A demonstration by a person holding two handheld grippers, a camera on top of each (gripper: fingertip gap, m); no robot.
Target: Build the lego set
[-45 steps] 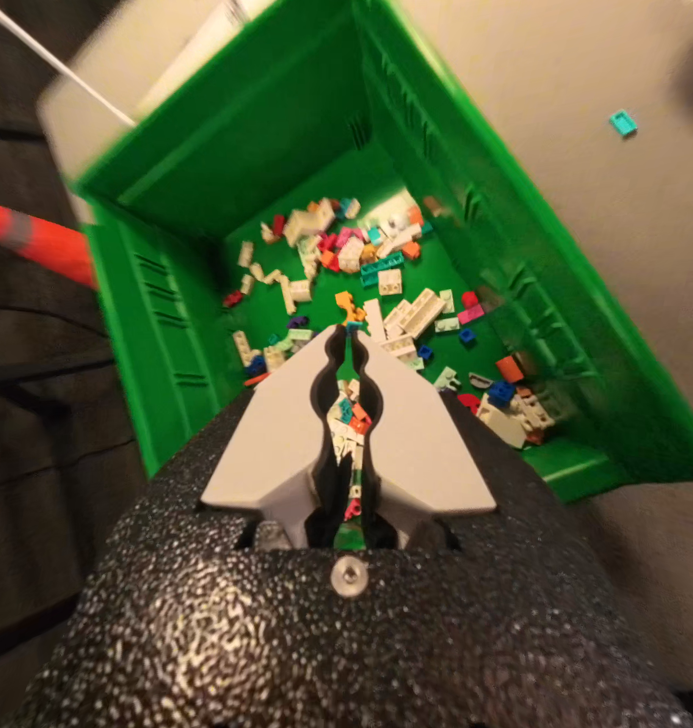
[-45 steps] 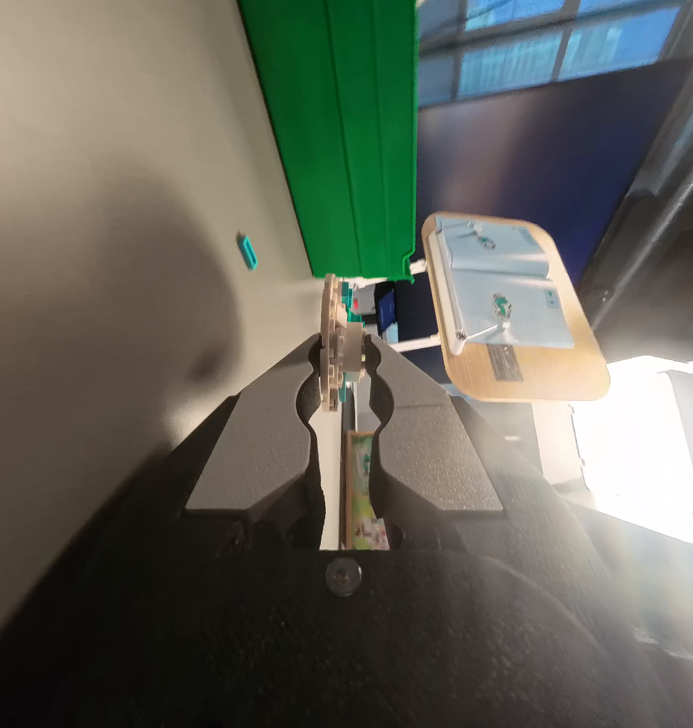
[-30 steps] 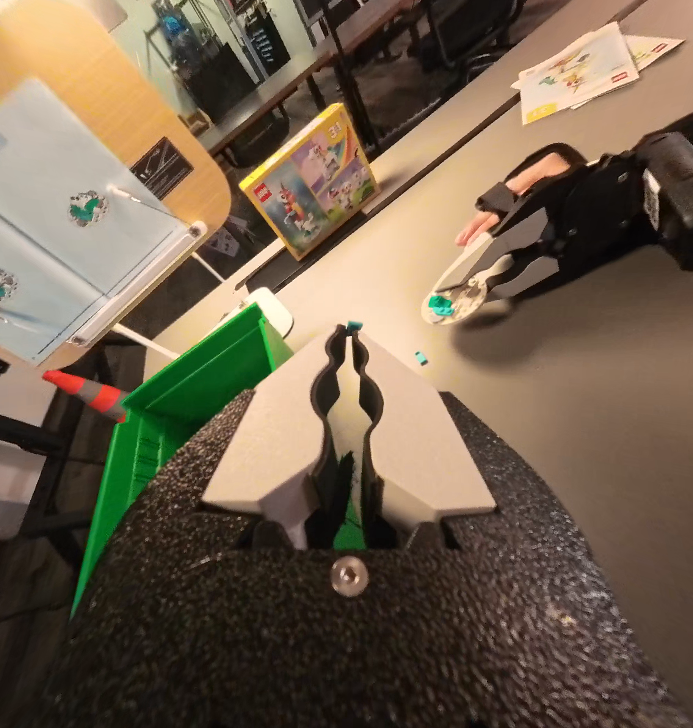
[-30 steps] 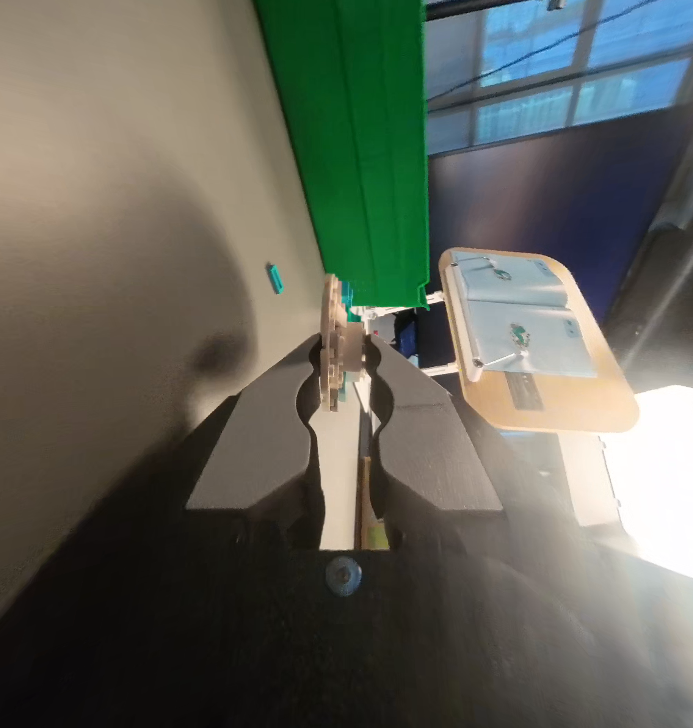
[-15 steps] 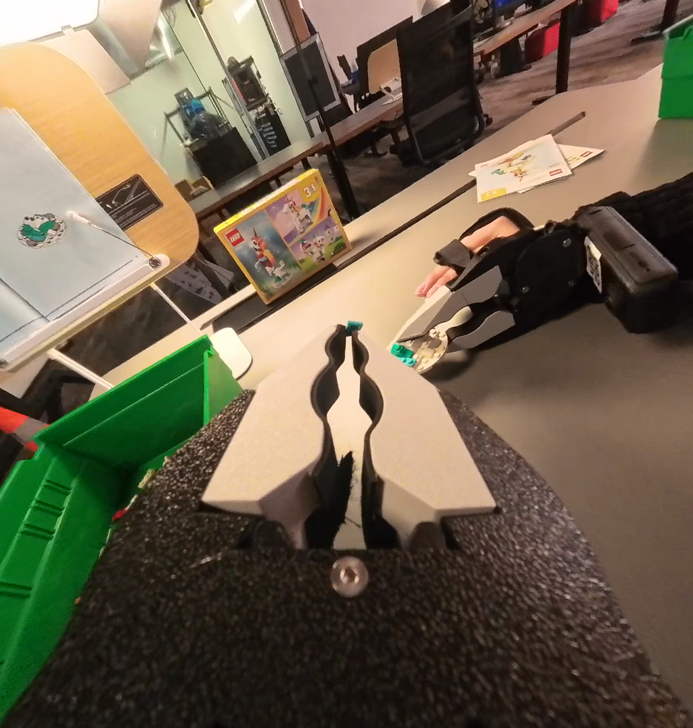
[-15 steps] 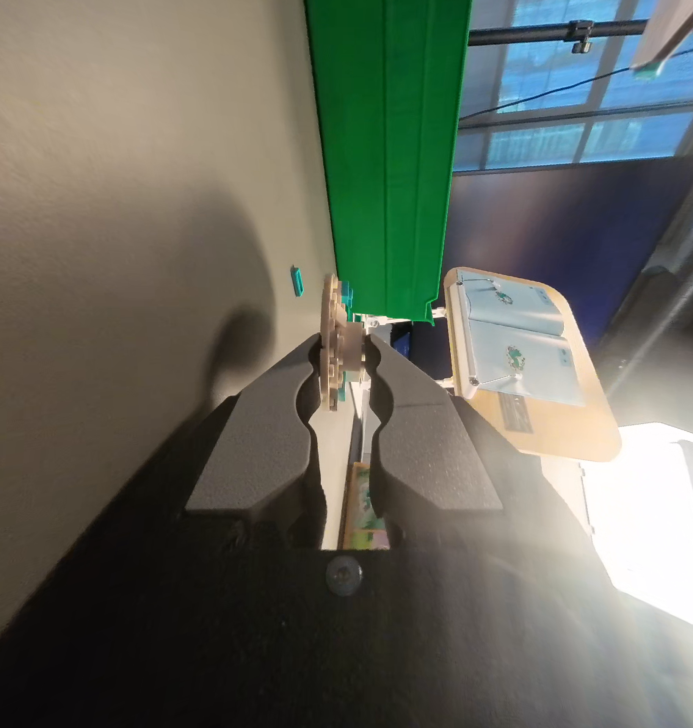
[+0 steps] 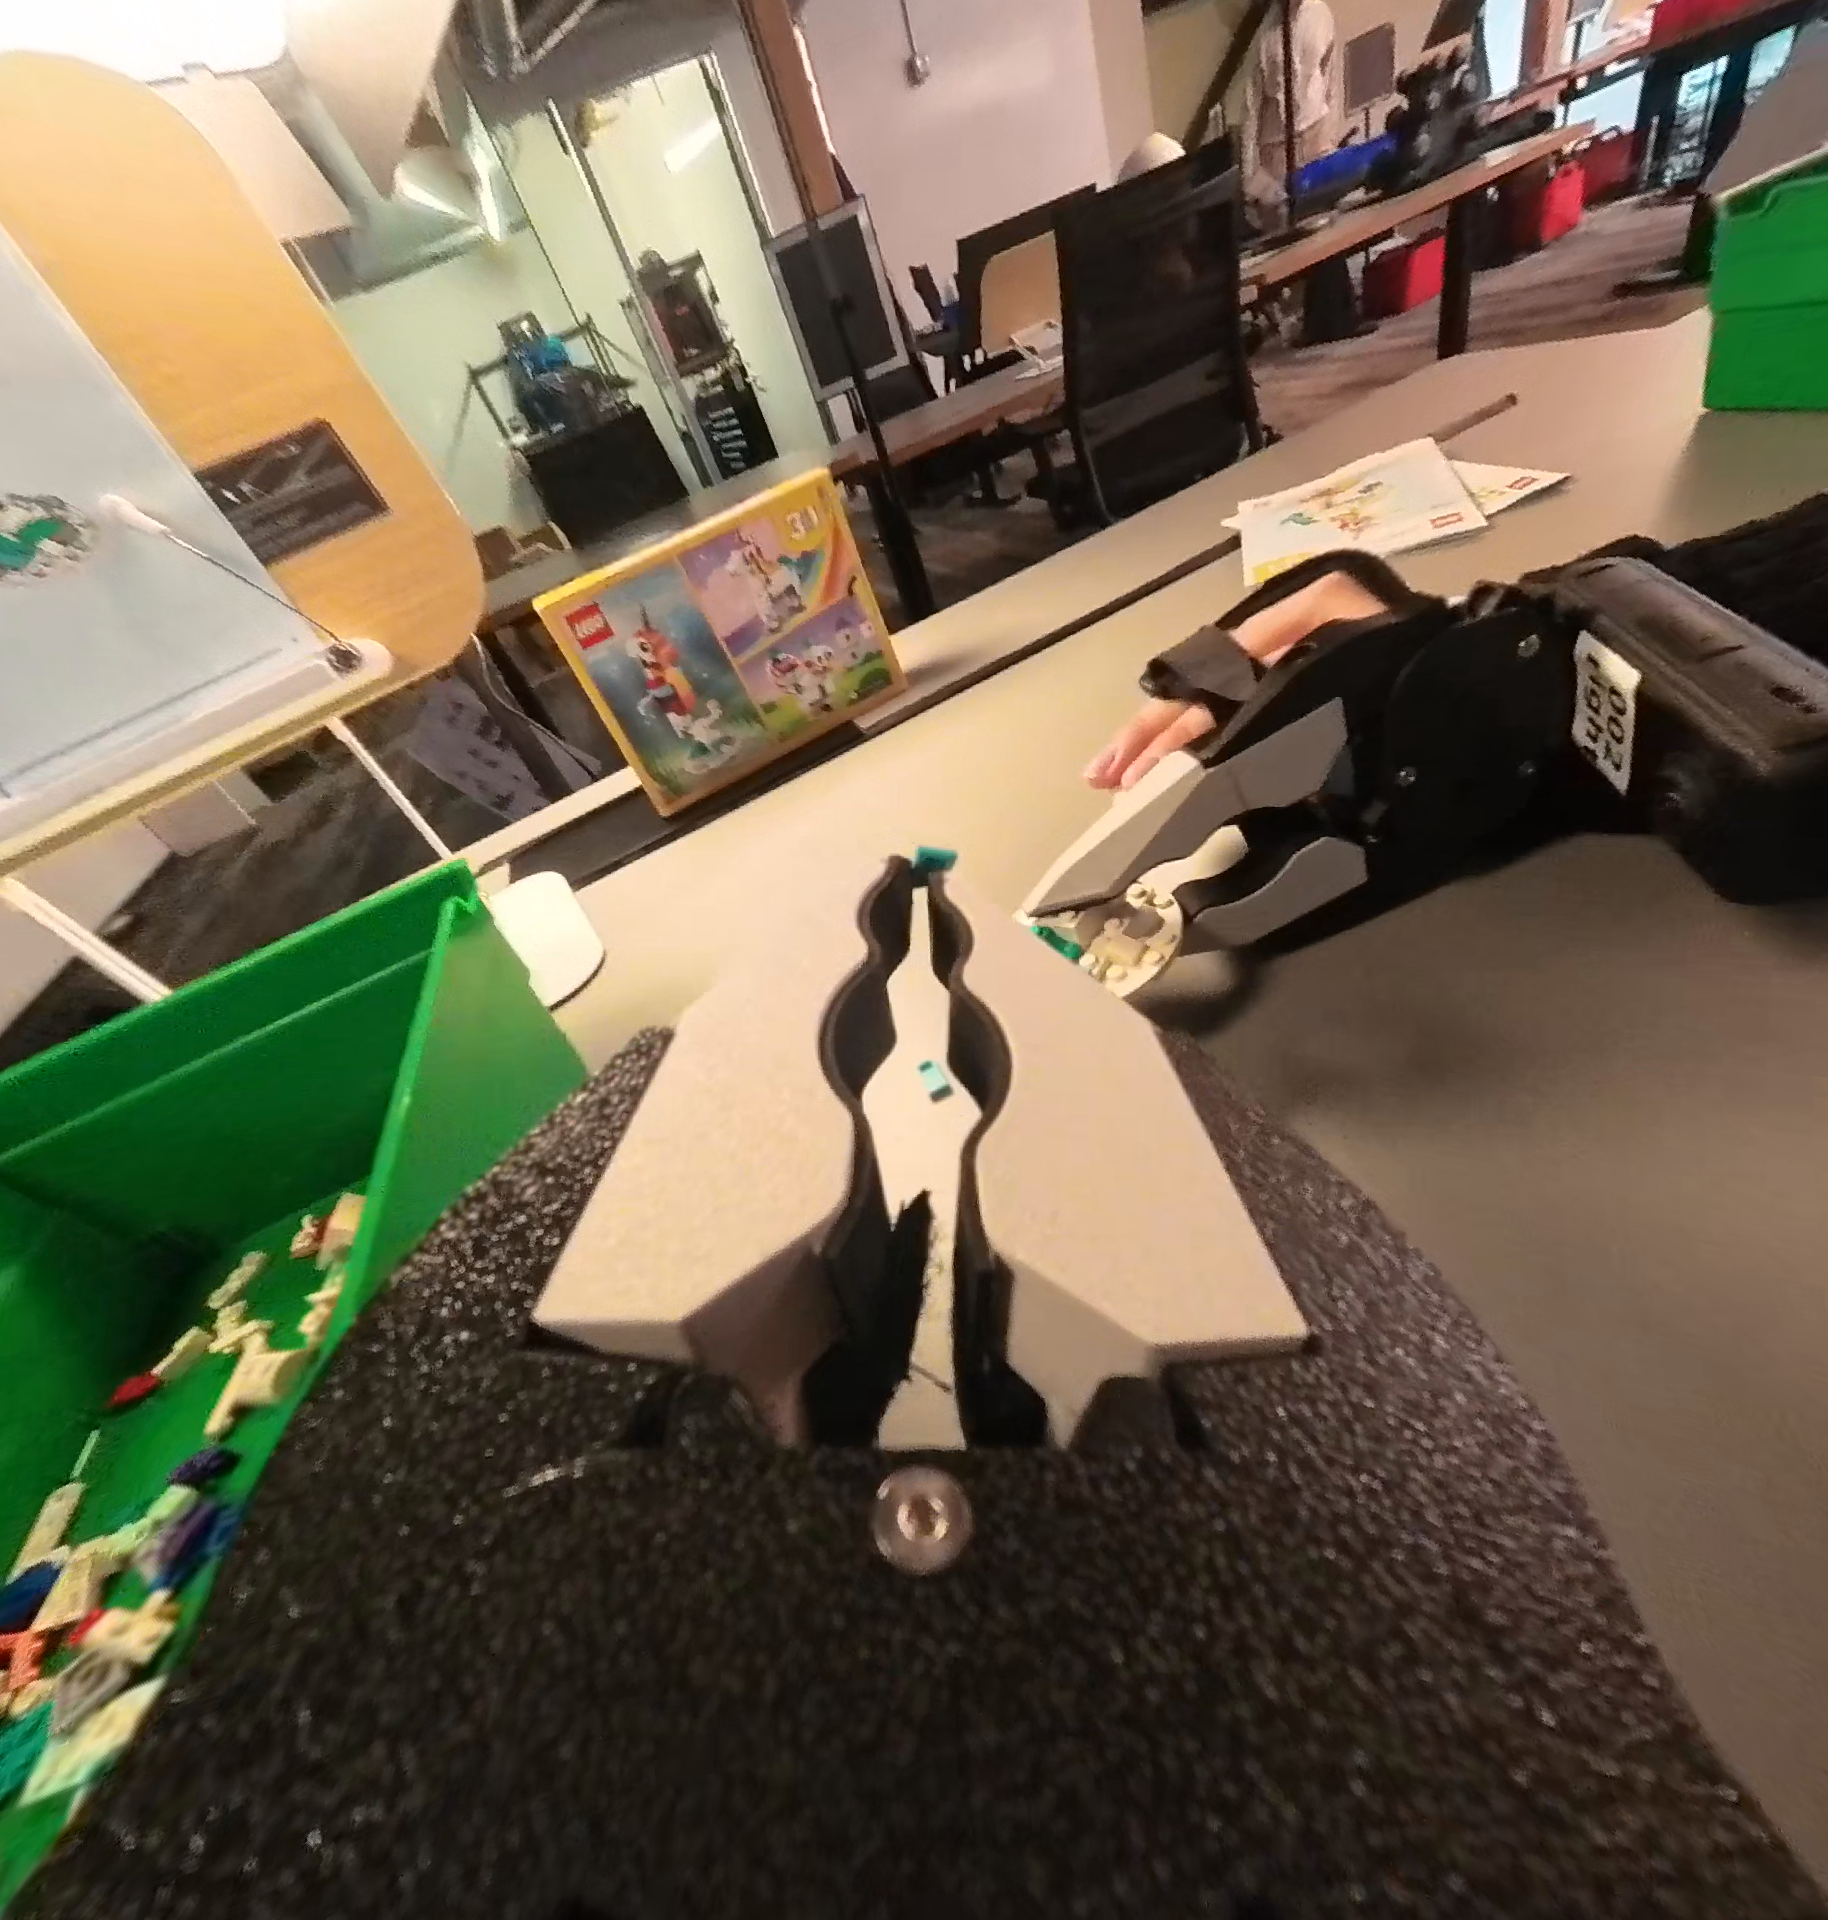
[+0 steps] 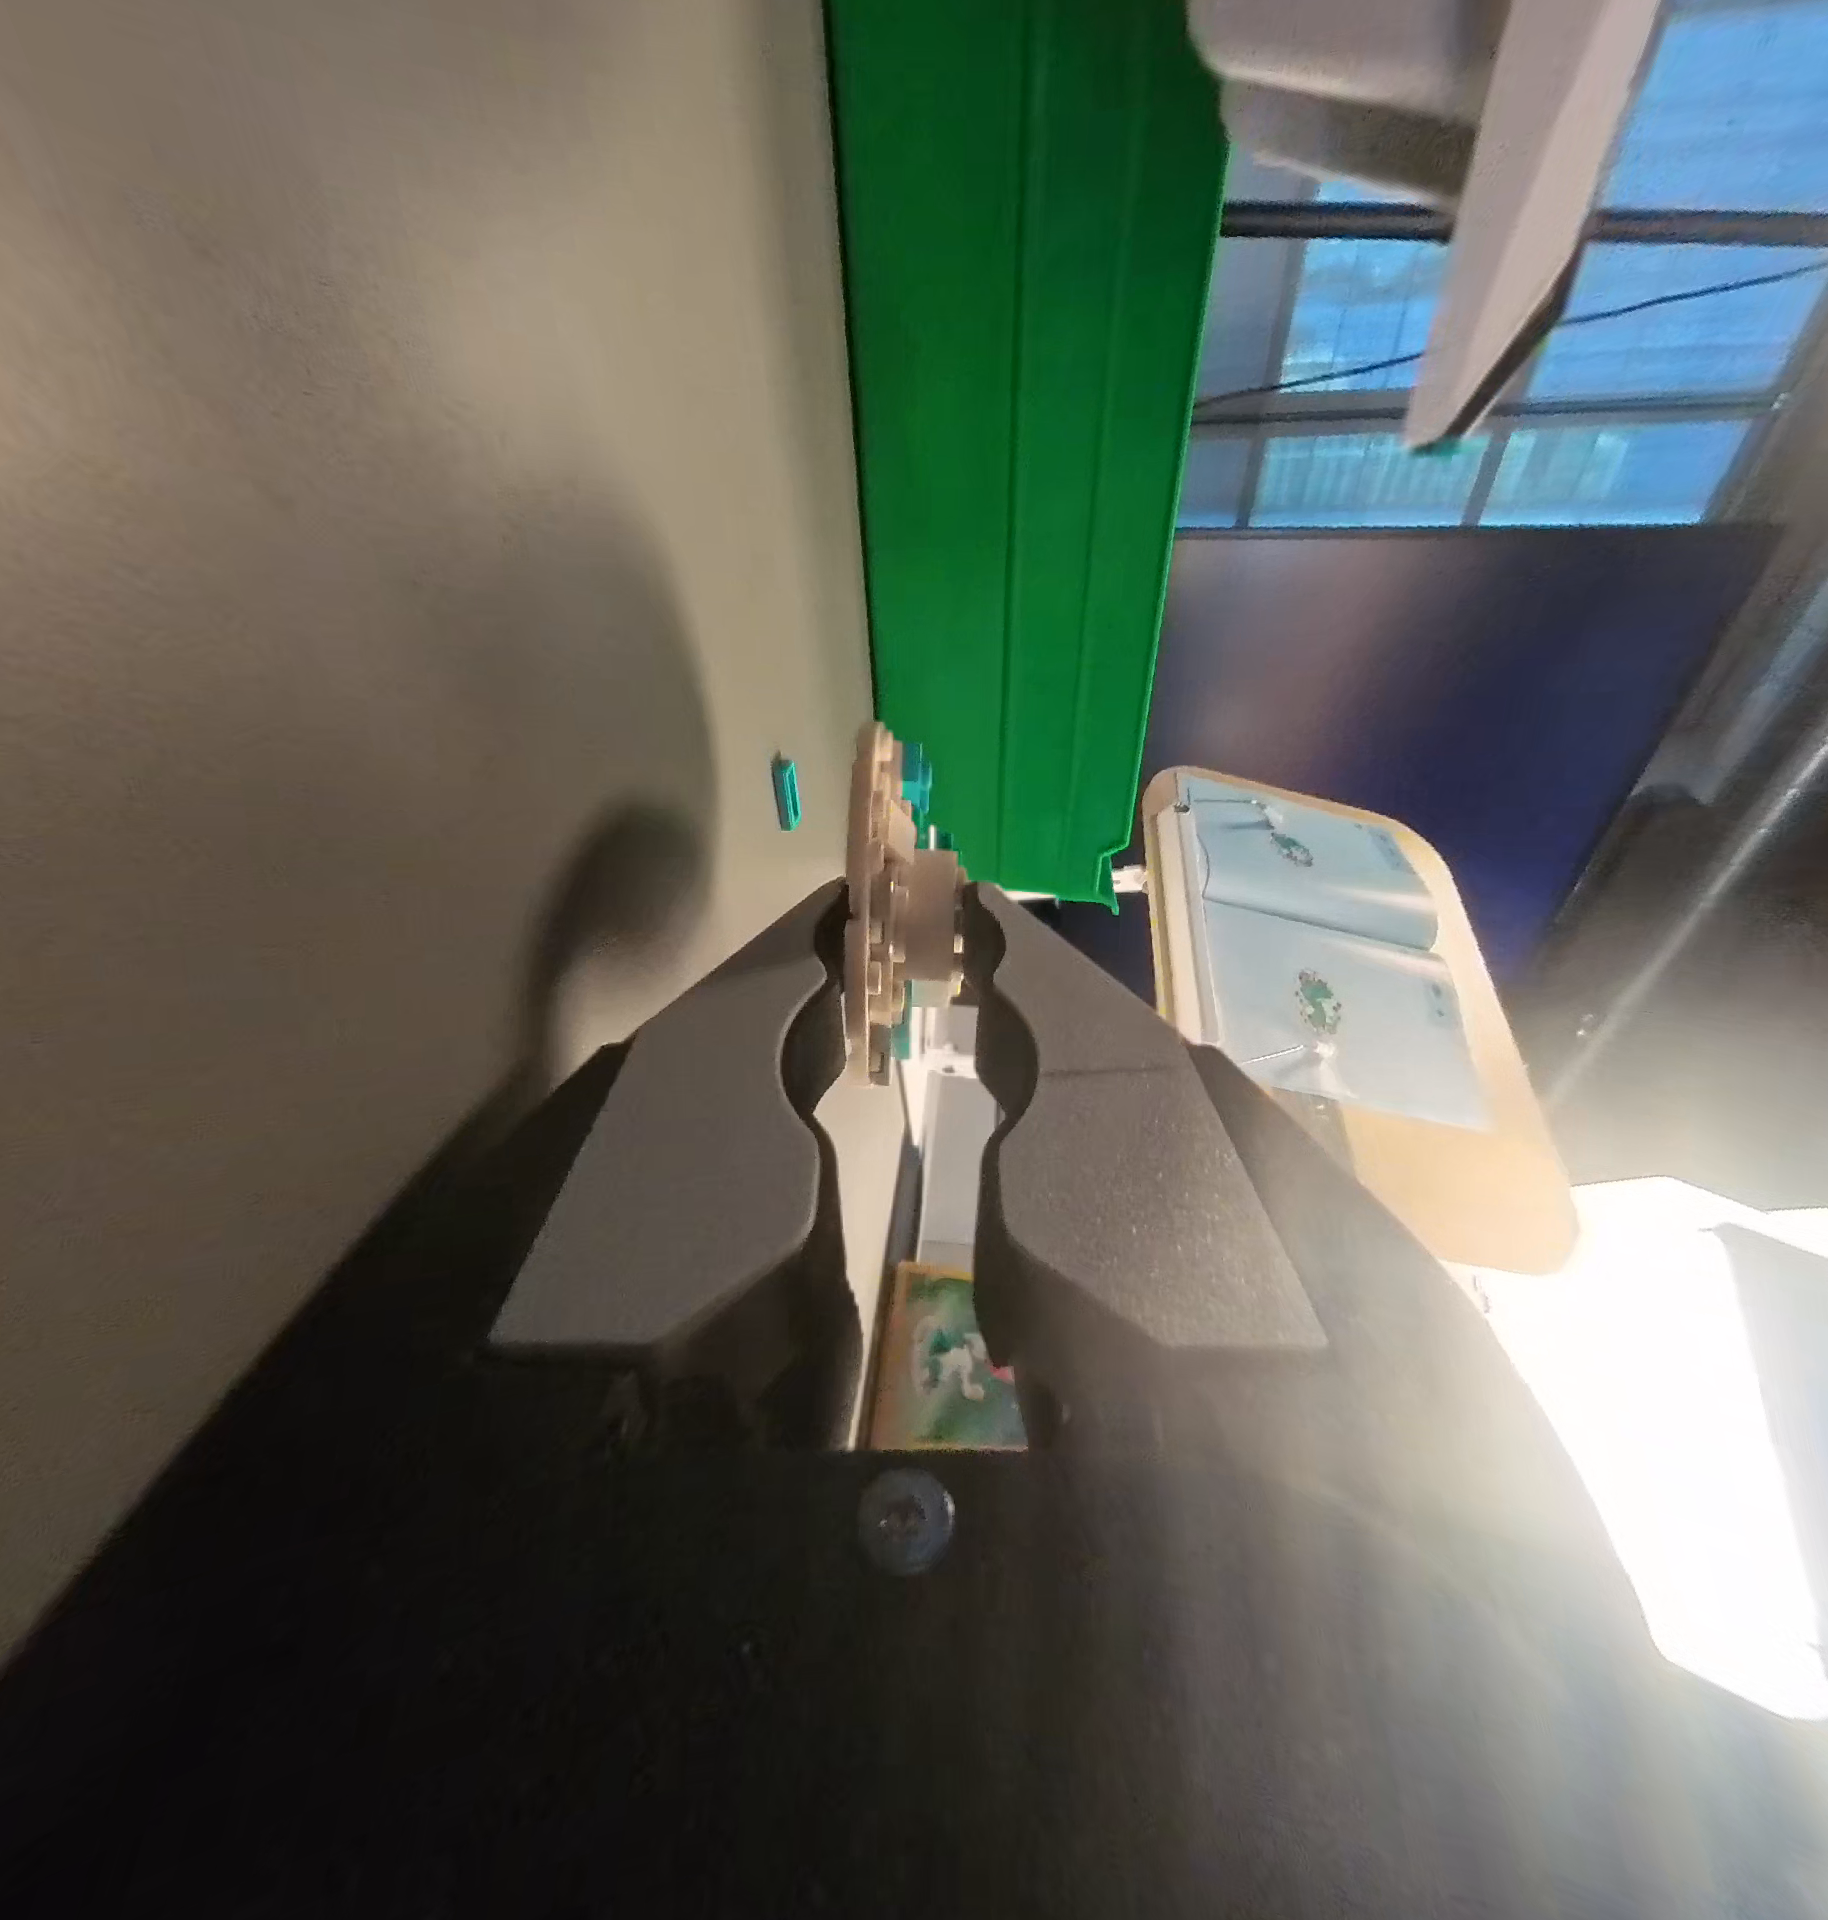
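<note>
My left gripper (image 7: 925,883) is shut on a tiny teal piece (image 7: 934,858) at its tips, above the grey table beside the green bin (image 7: 266,1049) of loose bricks. My right gripper (image 8: 905,904) is shut on a tan round plate assembly (image 8: 874,914) with teal bits on it, held on edge close to the table. In the left wrist view the right gripper (image 7: 1097,920) and the assembly (image 7: 1123,940) lie just right of my left tips. In the right wrist view the left gripper (image 8: 1492,260) shows at the upper right. A loose teal piece (image 7: 933,1081) lies on the table, also in the right wrist view (image 8: 785,792).
A yellow lego box (image 7: 723,634) stands at the table's far edge. Instruction booklets (image 7: 1357,514) lie farther right, and a second green bin (image 7: 1793,291) is at the far right. The green bin's wall (image 8: 1014,416) fills the top of the right wrist view. The grippers' ends are close to 11 cm from one another.
My left gripper has come up out of the green bin with the teal piece and swung toward the right gripper, which now looks nearer. The right gripper has barely moved and keeps its hold.
</note>
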